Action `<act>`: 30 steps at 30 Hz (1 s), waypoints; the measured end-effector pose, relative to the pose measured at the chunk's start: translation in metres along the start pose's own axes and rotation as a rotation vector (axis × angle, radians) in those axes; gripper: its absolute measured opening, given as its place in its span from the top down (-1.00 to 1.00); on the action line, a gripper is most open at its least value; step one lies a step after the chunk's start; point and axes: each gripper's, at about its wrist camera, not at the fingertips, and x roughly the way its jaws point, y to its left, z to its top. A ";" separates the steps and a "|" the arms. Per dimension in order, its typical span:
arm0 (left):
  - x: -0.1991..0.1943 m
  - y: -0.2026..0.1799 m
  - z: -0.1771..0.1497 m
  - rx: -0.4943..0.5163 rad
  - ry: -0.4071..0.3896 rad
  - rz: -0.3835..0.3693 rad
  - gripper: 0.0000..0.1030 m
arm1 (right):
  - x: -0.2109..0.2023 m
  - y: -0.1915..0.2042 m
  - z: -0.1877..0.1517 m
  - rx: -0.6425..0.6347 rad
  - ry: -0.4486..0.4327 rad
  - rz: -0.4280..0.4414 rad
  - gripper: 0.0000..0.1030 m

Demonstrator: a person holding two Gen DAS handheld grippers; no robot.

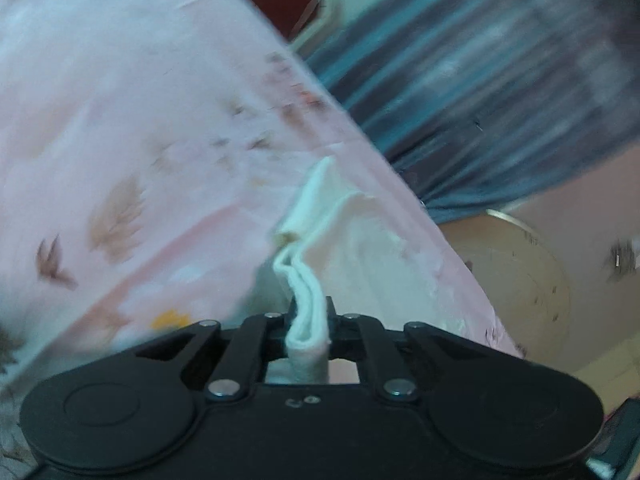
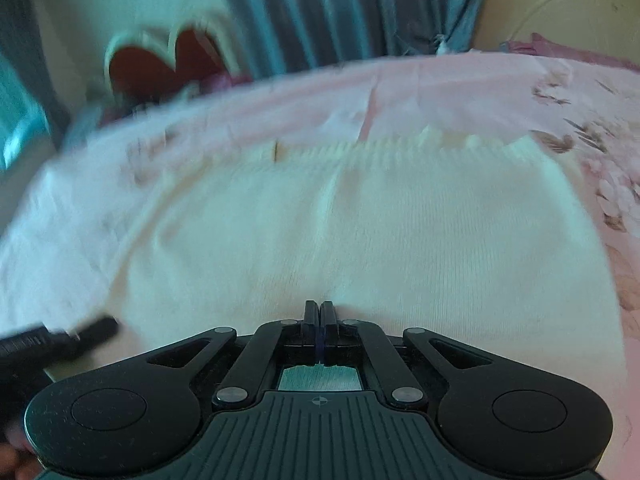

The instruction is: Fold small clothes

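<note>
At the far left of the left wrist view spreads a pink bedsheet printed with brownish leaves and a small yellow flower, blurred in places. Toward the middle, the left gripper has its jaws clenched on a bunched, doubled-over fold of a small white garment, whose edge runs up and away from the jaws and lies on the sheet. Further right, past the edge of the bed, hangs a blue-grey striped curtain, heavily blurred, and below it stands a round, pale cream surface with scuff marks; what it belongs to I cannot tell. In the right wrist view, the far left edge shows a black bar reaching in over the cloth, probably part of the other gripper, though it is too smeared to be sure. In the middle, the white garment lies spread flat across the pink bedsheet, its ribbed far hem running across the view. The right gripper sits just at the garment's near edge with its jaws pressed fully together; no cloth shows between them. At the right, the sheet's floral print shows beside the garment.
</note>
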 end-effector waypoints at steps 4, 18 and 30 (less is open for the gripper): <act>-0.011 -0.062 -0.003 0.218 -0.005 -0.005 0.87 | -0.040 -0.046 0.007 0.101 -0.102 0.001 1.00; 0.030 -0.246 -0.140 0.659 0.359 -0.206 0.45 | -0.141 -0.200 0.014 0.278 -0.178 0.011 0.84; 0.039 -0.169 -0.057 0.476 0.215 -0.019 0.39 | -0.106 -0.168 0.028 0.226 -0.082 0.242 0.18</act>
